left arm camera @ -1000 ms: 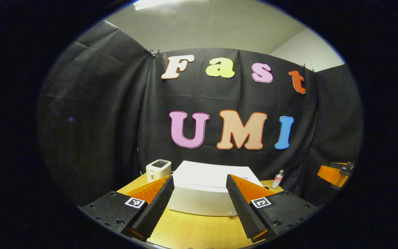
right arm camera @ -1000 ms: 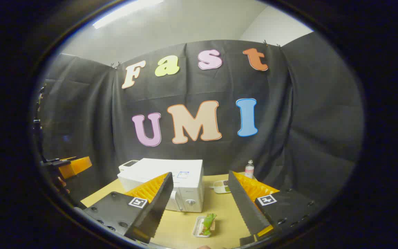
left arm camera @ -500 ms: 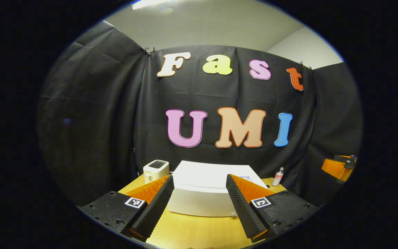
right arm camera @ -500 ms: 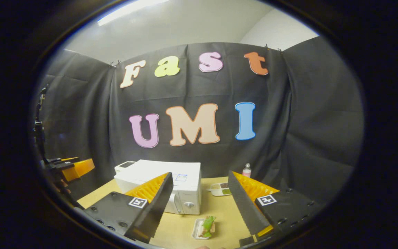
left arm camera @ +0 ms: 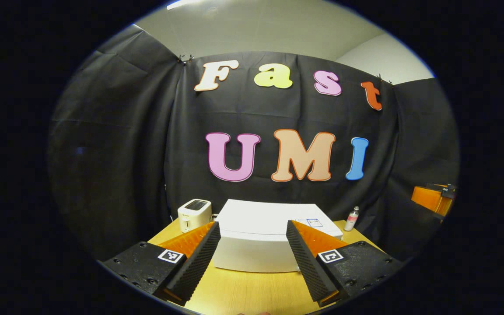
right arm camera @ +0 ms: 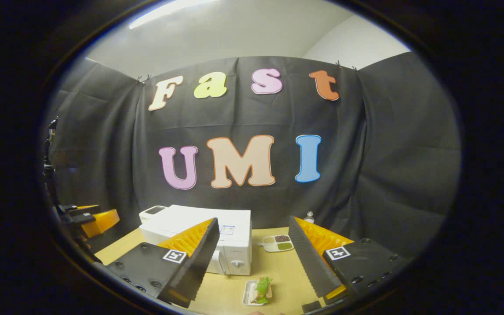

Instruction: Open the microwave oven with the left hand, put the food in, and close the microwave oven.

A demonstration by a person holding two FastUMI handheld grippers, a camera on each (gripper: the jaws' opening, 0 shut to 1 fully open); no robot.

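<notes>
A white microwave oven (left arm camera: 260, 243) stands shut on the wooden table (left arm camera: 243, 293), straight ahead of my left gripper (left arm camera: 253, 258), which is open and empty, well short of it. In the right gripper view the microwave oven (right arm camera: 217, 240) sits left of centre. The food, a small white tray with green leaves (right arm camera: 258, 291), lies on the table in front of it. My right gripper (right arm camera: 254, 262) is open and empty above and behind that tray. The left gripper (right arm camera: 92, 218) shows at the far left of the right gripper view.
A white toaster (left arm camera: 194, 214) stands left of the microwave, and a small bottle (left arm camera: 351, 218) at its back right. A divided dish of condiments (right arm camera: 278, 243) lies right of the microwave. The table (right arm camera: 278, 271) has bare wood around the food tray.
Both views have tilted slightly downward, so the microwave and table sit a little higher and nearer. The fingers of both grippers keep the same gap.
</notes>
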